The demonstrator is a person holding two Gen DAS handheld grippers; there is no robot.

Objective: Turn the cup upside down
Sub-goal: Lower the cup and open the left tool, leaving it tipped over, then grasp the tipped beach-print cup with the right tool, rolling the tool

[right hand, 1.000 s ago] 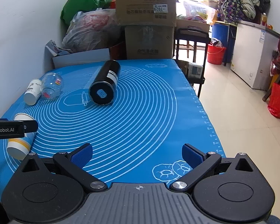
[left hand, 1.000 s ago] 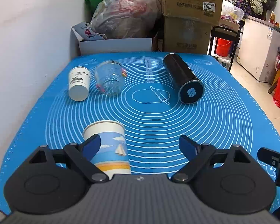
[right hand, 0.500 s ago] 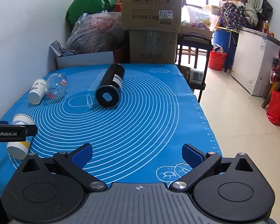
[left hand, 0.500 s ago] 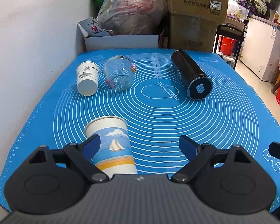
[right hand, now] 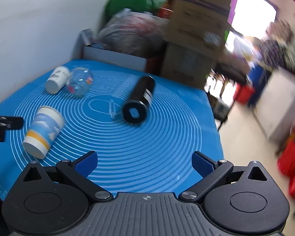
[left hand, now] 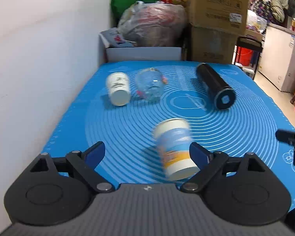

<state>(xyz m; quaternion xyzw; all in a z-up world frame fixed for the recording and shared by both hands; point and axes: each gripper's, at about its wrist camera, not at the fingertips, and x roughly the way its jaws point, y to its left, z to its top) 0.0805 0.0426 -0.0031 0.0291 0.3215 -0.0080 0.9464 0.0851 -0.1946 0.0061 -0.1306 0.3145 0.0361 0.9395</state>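
A counter covered by a blue baking mat (left hand: 127, 129) with white concentric rings sits against a white wall in a cluttered storage room. Nearest, the left tool (left hand: 147, 153) has its two blue-padded fingers spread wide apart, gripping nothing. Lying on its side on the mat is the paper cup (left hand: 174, 149) — blue, white and orange — with its base just beside the tool's right finger; whether they touch is unclear. The right tool (right hand: 144, 162) is also spread apart and empty, with the paper cup (right hand: 42, 128) off to its left. Farther back lie a black cylindrical flask (left hand: 215, 85), a clear glass jar (left hand: 150, 84) and a small white cup (left hand: 118, 88) — all on their sides. Beyond stand cardboard boxes (left hand: 216, 19).
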